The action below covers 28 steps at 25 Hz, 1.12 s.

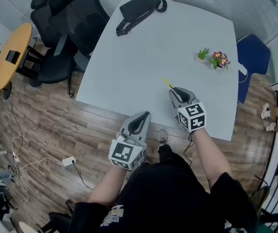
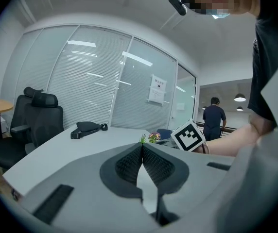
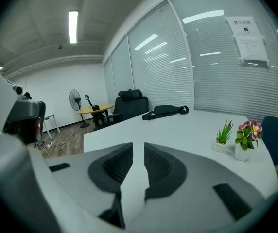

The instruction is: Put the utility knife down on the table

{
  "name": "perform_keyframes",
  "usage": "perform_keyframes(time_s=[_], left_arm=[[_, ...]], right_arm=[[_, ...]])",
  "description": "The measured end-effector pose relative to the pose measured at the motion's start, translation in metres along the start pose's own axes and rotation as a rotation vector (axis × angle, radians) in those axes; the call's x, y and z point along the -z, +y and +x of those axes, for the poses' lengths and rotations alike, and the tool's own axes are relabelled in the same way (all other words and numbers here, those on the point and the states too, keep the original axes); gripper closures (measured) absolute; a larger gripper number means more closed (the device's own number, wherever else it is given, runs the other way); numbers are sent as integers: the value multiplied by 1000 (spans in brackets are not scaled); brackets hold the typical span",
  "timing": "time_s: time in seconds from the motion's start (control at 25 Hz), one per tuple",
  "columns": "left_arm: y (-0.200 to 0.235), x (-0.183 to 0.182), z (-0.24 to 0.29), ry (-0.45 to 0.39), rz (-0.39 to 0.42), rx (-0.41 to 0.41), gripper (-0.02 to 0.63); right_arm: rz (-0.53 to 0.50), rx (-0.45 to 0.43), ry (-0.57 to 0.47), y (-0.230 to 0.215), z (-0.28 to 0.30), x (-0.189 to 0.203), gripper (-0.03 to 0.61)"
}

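Pale grey surface [image 1: 153, 47] carries the slim yellow utility knife [image 1: 168, 83] flat, as wanted, just ahead of the empty, slightly parted right claw [image 1: 175, 91]; left claw [image 1: 143, 116] closed.

grippers: two, the left gripper [image 1: 145, 114] at lower middle and the right gripper [image 1: 172, 90] right of centre
utility knife [image 1: 168, 83]: one
white table [image 1: 144, 57]: one
round wooden table [image 1: 13, 55]: one, left edge
black office chairs [image 1: 76, 18]: two, upper left
potted plants [image 1: 203, 54]: two
black bag [image 1: 139, 11]: one
blue chair [image 1: 252, 57]: one
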<state>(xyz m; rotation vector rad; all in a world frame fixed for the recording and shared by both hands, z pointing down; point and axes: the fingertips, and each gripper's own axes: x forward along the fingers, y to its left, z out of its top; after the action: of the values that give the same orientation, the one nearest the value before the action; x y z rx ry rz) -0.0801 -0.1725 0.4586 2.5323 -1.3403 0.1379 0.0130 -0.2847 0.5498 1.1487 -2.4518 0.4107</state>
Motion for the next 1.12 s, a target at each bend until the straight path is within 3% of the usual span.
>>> perform_keyframes(time_s=[0.2,0.6,0.84,1.12], left_arm=[[-9,-6,-30,-27,26,20,607],[-18,-25,-99,-90,84,45,607],[-25,-19,-118,-88,79,64,607],[-56,-20,-118,-100,76,97,609]], right_arm=[[-17,19,-104,33,-37,-31,572],[-42,69,-262,106,-120,-64,575],[-34,92,-286,135,-161,-59,575],[-19,122,-307,134,-205,-53,575]])
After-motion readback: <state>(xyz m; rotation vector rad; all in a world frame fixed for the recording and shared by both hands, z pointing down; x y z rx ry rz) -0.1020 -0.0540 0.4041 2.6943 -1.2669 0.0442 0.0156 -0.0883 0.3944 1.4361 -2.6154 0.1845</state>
